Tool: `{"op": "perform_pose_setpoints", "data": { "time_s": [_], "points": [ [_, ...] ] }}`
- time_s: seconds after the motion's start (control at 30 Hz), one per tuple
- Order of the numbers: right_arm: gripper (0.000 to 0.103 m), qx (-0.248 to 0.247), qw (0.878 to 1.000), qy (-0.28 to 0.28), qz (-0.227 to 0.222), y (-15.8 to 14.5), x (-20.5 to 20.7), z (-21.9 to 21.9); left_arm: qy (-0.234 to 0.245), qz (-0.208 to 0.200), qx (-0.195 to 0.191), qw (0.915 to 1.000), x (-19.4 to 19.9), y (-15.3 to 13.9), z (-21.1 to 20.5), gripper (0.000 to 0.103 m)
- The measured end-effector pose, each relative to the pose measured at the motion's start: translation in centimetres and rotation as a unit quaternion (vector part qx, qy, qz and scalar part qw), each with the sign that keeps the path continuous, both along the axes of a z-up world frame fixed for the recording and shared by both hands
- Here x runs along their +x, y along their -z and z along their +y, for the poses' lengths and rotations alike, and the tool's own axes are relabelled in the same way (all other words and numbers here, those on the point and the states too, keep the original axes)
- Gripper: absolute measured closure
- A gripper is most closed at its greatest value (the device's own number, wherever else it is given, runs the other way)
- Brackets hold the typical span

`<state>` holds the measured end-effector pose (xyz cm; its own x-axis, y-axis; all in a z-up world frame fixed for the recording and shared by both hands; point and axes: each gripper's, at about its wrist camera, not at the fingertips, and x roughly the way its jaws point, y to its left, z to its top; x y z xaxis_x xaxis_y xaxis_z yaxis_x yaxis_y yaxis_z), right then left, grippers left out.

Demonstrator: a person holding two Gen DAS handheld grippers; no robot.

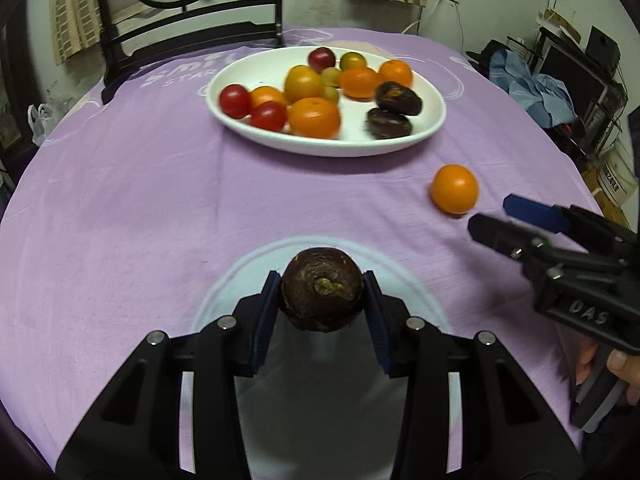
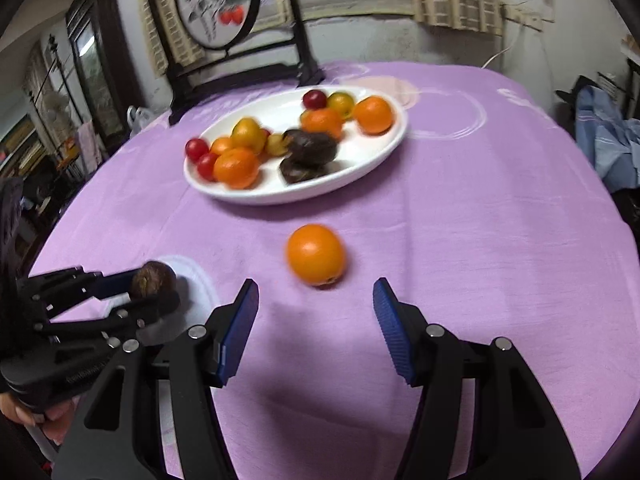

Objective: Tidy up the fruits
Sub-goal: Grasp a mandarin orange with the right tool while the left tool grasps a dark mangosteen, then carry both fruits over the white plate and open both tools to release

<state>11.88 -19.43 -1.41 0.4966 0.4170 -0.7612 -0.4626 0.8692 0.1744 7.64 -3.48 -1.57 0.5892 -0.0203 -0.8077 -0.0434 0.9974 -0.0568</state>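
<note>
1. purple cloth covers the round surface [image 2: 460, 240], and a big white plate [image 1: 256, 136] sits near the far side with a dark picture stand [image 2: 240, 68] behind it.
2. the plate holds a mix of red, yellow, orange and dark fruits.
3. the left tool [image 1: 322, 292] squeezes a dark round fruit [image 1: 322, 286] between its blue pads, above a pale circle printed on the cloth.
4. the right tool [image 2: 316, 332] is spread wide and holds nothing.
5. one loose orange [image 2: 315, 255] lies on the cloth, apart from the plate, just ahead of the right tool.
6. i think the step now is picking up stray fruit for the plate.
7. next, the right tool likely needs to slide forward around the orange and close gently, because it can roll.
</note>
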Motion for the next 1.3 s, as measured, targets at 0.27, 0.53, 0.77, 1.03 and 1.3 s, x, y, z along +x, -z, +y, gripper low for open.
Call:
{"op": "perform_pose_setpoints", "data": {
  "time_s": [0.27, 0.53, 0.77, 1.03, 1.3],
  "points": [
    [0.043, -0.043, 0.999, 0.020, 0.015, 1.1, 2.5, 2.0, 0.017, 0.002, -0.007, 0.9998, -0.2, 0.3, 0.0, 0.061],
    [0.065, -0.080, 0.996, 0.025, -0.015, 1.2, 2.8, 3.2, 0.007, -0.005, -0.007, 0.9999, -0.1, -0.2, 0.6, 0.061],
    [0.065, -0.040, 0.999, 0.028, -0.009, 0.4, 2.0, 1.8, 0.005, -0.009, 0.004, 0.9999, -0.1, -0.3, 0.6, 0.061],
    [0.064, 0.029, 0.998, 0.008, -0.056, -4.3, -0.4, 0.4, 0.009, -0.009, -0.005, 0.9999, 0.6, -1.8, 0.8, 0.061],
    [0.064, 0.016, 0.995, -0.025, -0.096, -7.4, 1.2, 2.3, -0.001, -0.036, 0.019, 0.9992, 5.1, -6.2, 0.8, 0.061]
  ]
}}
